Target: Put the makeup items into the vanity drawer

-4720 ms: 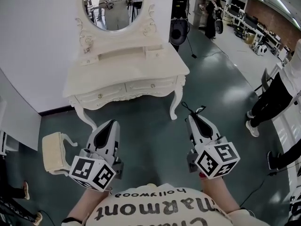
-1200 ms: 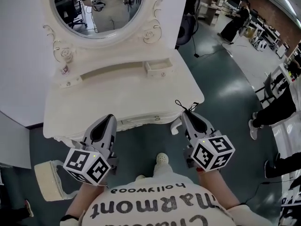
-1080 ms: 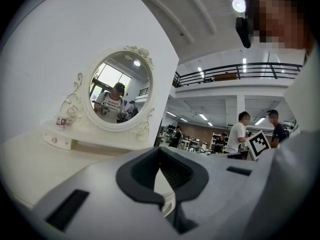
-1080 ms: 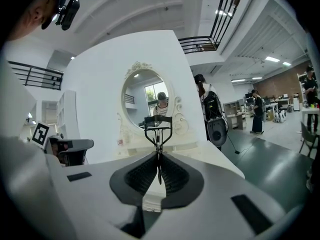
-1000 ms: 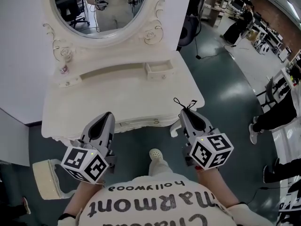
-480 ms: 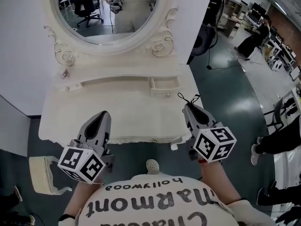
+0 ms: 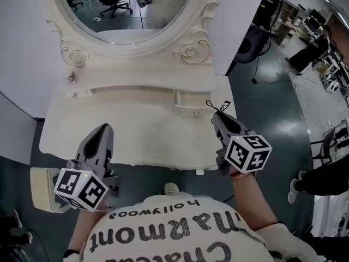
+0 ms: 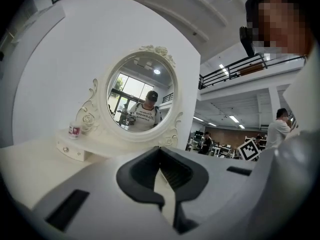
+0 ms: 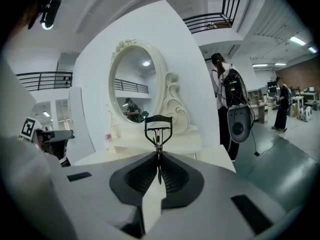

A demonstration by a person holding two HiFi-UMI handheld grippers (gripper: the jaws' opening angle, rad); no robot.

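Right tool [image 7: 218,117] clenched on a black eyelash curler [image 9: 158,128] above the white vanity tabletop [image 7: 136,132], small drawer [image 7: 188,101] just left of it. Left tool [image 7: 103,130] closed, empty.

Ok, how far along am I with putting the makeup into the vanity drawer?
Nothing looks stowed yet. The right hand-held gripper is shut on an eyelash curler over the vanity; the left hand-held gripper is shut and empty. Left: the curler into the small drawer ahead, probably also the jar beside the mirror.
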